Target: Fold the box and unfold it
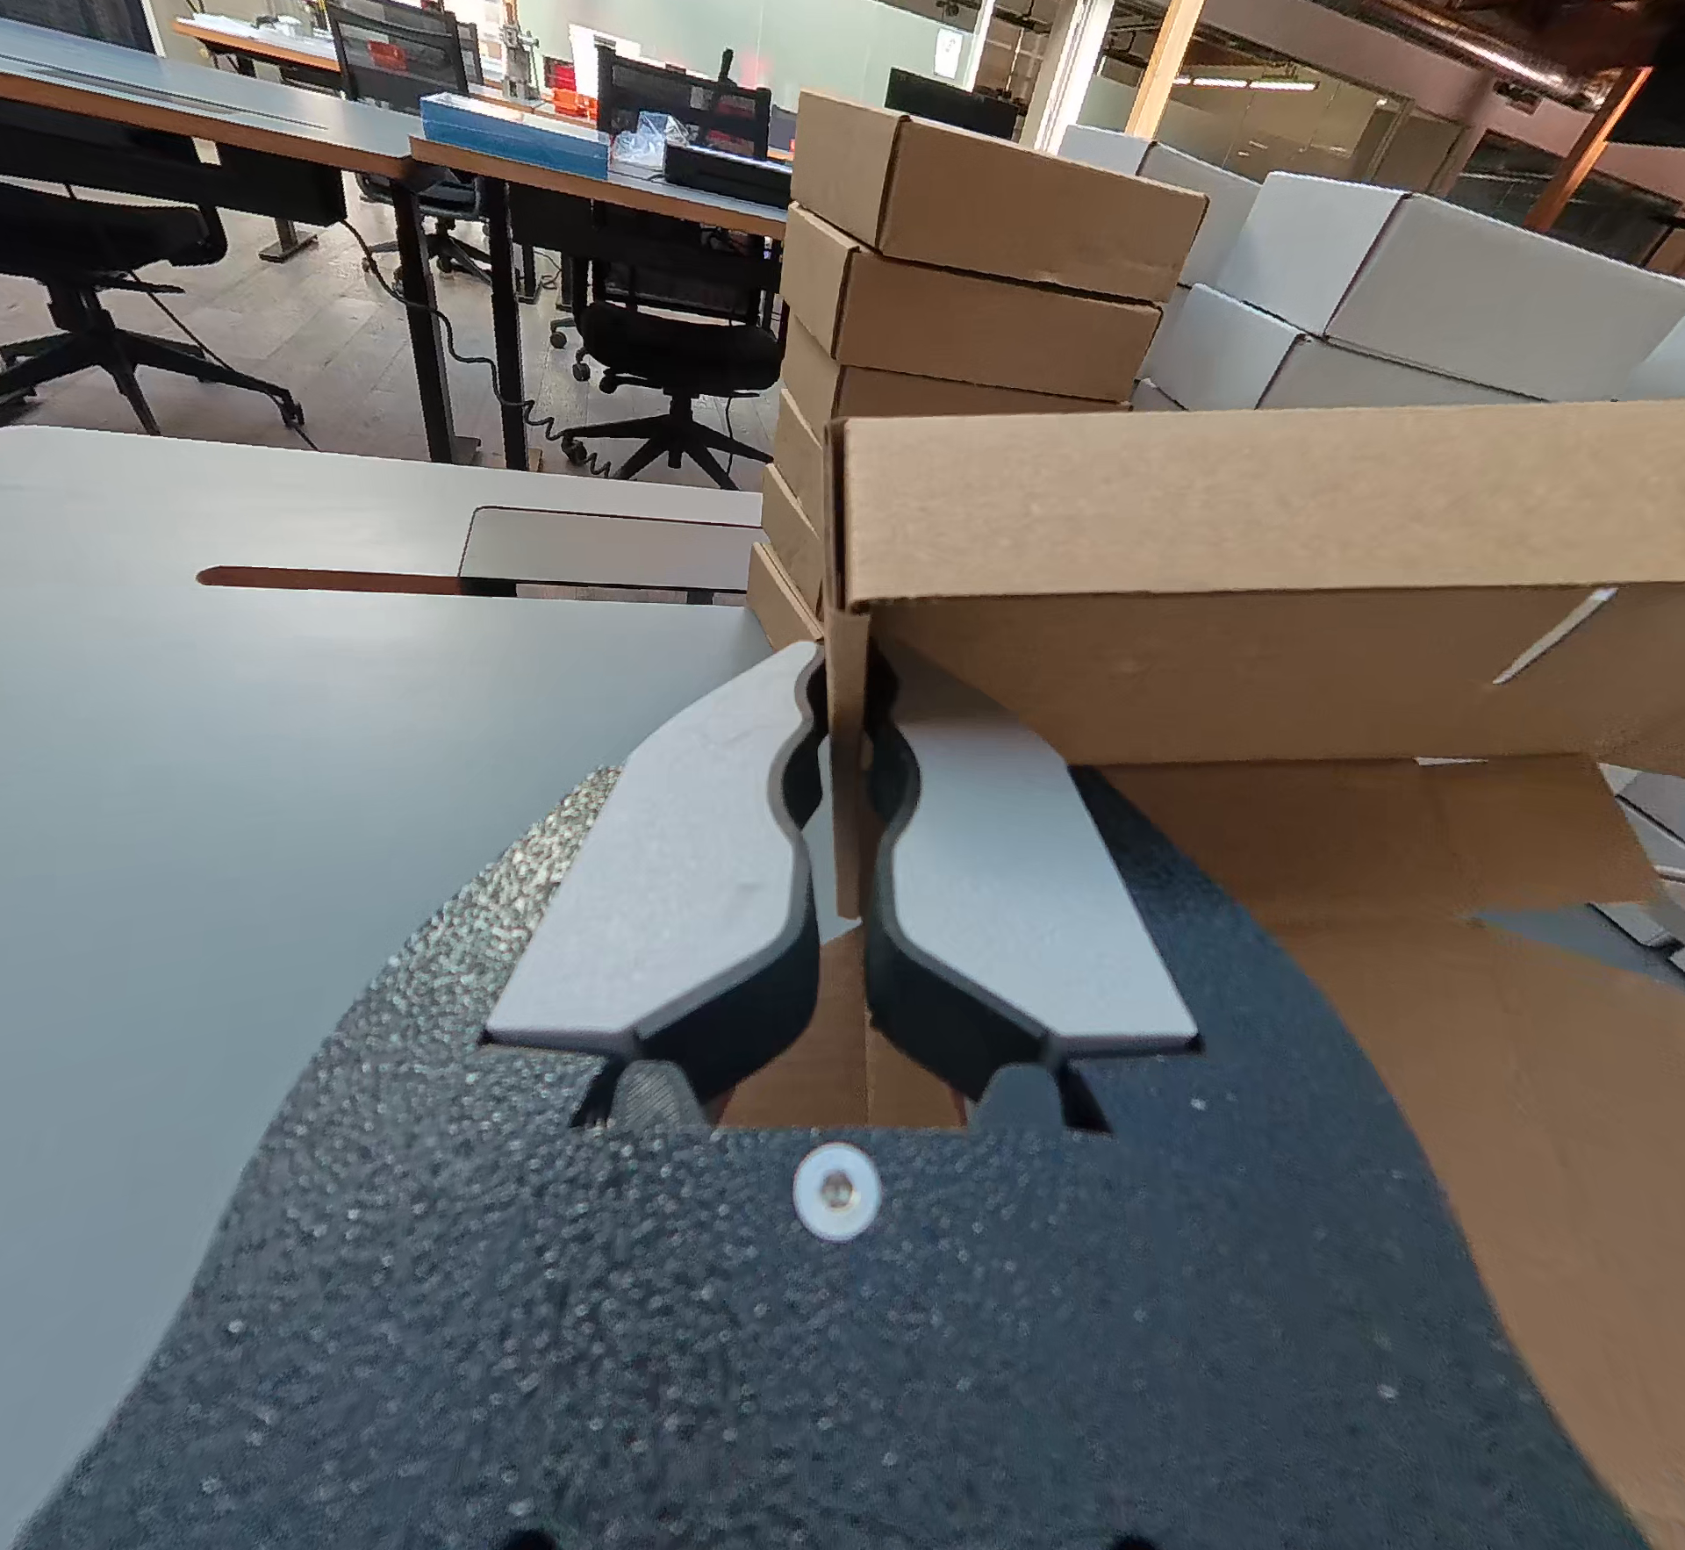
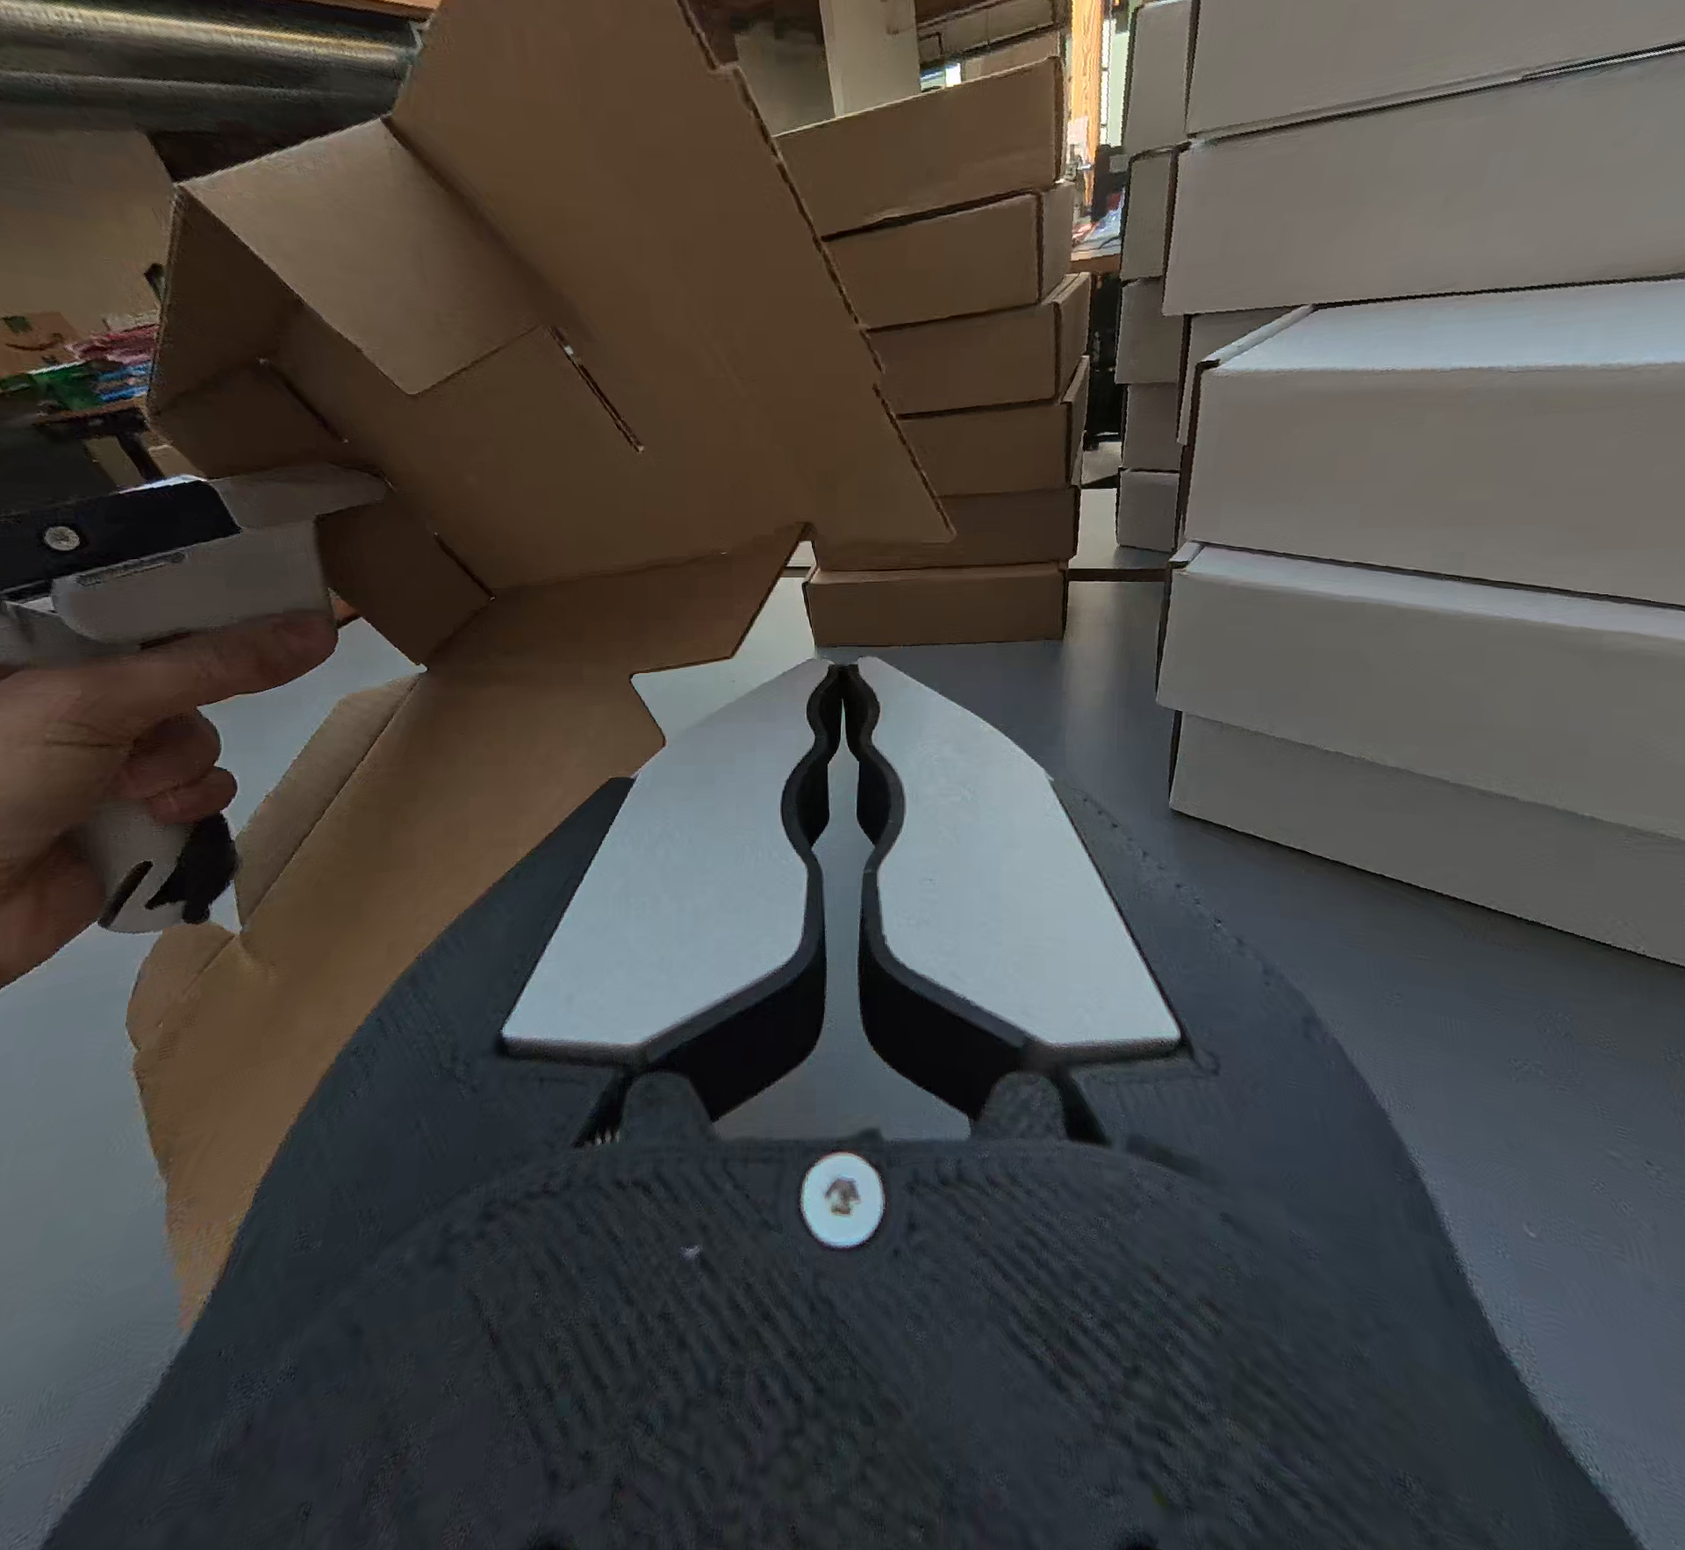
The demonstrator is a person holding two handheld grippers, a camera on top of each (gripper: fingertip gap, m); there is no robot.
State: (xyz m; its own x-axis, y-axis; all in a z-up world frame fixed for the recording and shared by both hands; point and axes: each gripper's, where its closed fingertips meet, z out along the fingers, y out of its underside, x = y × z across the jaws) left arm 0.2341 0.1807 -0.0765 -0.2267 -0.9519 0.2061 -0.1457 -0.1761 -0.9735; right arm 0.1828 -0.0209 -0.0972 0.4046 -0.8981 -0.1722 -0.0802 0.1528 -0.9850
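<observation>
Cardboard box [image 2: 547, 302], light but floppy at its creases, hangs pinched by one wall in the left gripper [image 1: 843, 685], right gripper [image 2: 843, 676] pressed together, empty.

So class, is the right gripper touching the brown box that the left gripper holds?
Apart. The right wrist view shows the right gripper shut on nothing, with grey table between its fingers and the brown box clamped by the left gripper.
</observation>
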